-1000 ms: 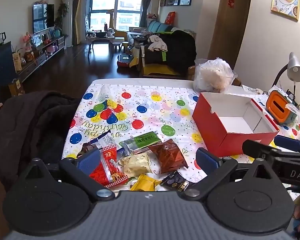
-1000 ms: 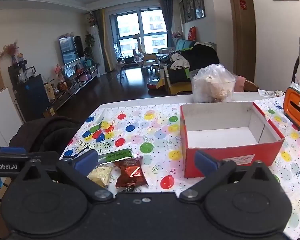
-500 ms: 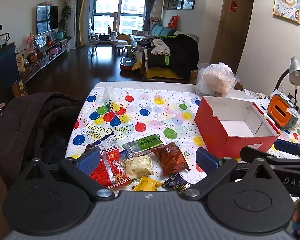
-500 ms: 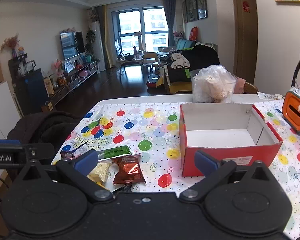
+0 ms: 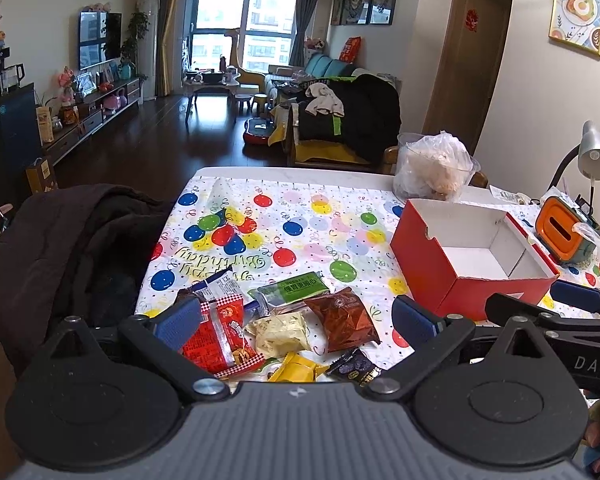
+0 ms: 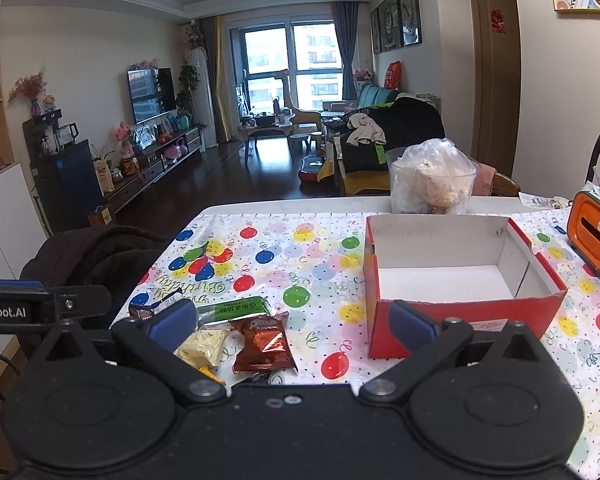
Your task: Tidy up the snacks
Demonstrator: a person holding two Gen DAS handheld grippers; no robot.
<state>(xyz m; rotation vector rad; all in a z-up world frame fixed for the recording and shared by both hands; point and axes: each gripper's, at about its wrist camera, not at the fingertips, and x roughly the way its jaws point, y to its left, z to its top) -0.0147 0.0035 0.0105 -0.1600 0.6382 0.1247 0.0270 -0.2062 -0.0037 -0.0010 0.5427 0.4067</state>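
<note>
Snack packets (image 5: 284, 320): we count seven, lower centre; one red box (image 5: 472, 264), right. Left gripper (image 5: 296, 320) and right gripper (image 6: 292, 322) hover level, wide open, empty.

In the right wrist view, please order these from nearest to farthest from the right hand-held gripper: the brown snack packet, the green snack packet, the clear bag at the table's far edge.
From the right hand-held gripper:
1. Brown snack packet, just ahead between its fingers, slightly left.
2. Green snack packet, behind the brown one, further left.
3. Clear bag, at the far edge, behind the red box.
</note>
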